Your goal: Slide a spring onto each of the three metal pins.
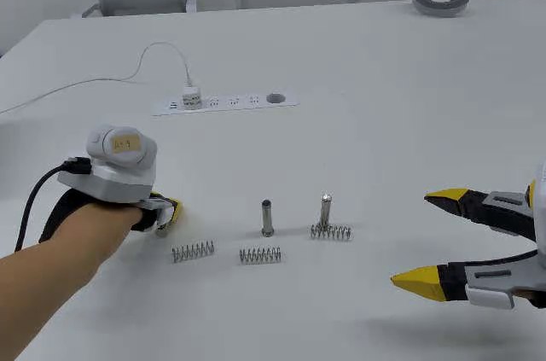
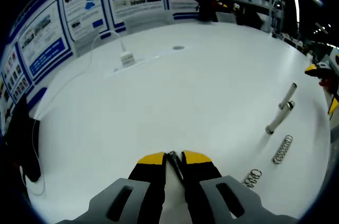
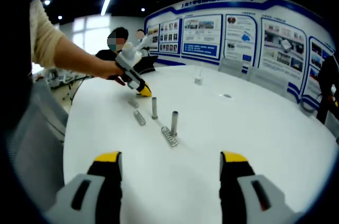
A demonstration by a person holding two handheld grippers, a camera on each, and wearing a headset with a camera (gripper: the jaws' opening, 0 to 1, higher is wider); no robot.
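Left gripper [image 1: 169, 214] is low at the desk [image 1: 384, 105], jaws pressed together on a thin dark piece that looks like the third pin [image 1: 162, 229]. It is too small to be sure. Right gripper [image 1: 424, 238] hovers off to the right, jaws wide apart with nothing between them, well apart from the parts.

Step in hand, as I judge it: fetch a spring with the right gripper.
- The right spring [image 1: 331, 231] is the closest and lies touching the base of the right-hand pin [image 1: 325, 210].
- Pinch it near one end across the coils, lightly so they don't crush, and leave the other end open.
- Approach low from the side so the jaws don't knock over the upright pin beside it.
- Tip the spring vertical, line its bore up over a pin top and lower it straight.
- The left gripper should hold its pin steady and upright.

Count:
- Pins: three if the clamped piece is one. The middle pin [image 1: 267, 218] and the right-hand pin stand free and upright.
- Springs: three, namely the left spring [image 1: 193, 251], the middle spring [image 1: 260, 255] and the right spring. All lie flat and none is on a pin yet.
- Grippers: two.
- Power strip [image 1: 230, 102]: one, farther back, with one white plug [image 1: 191, 97].
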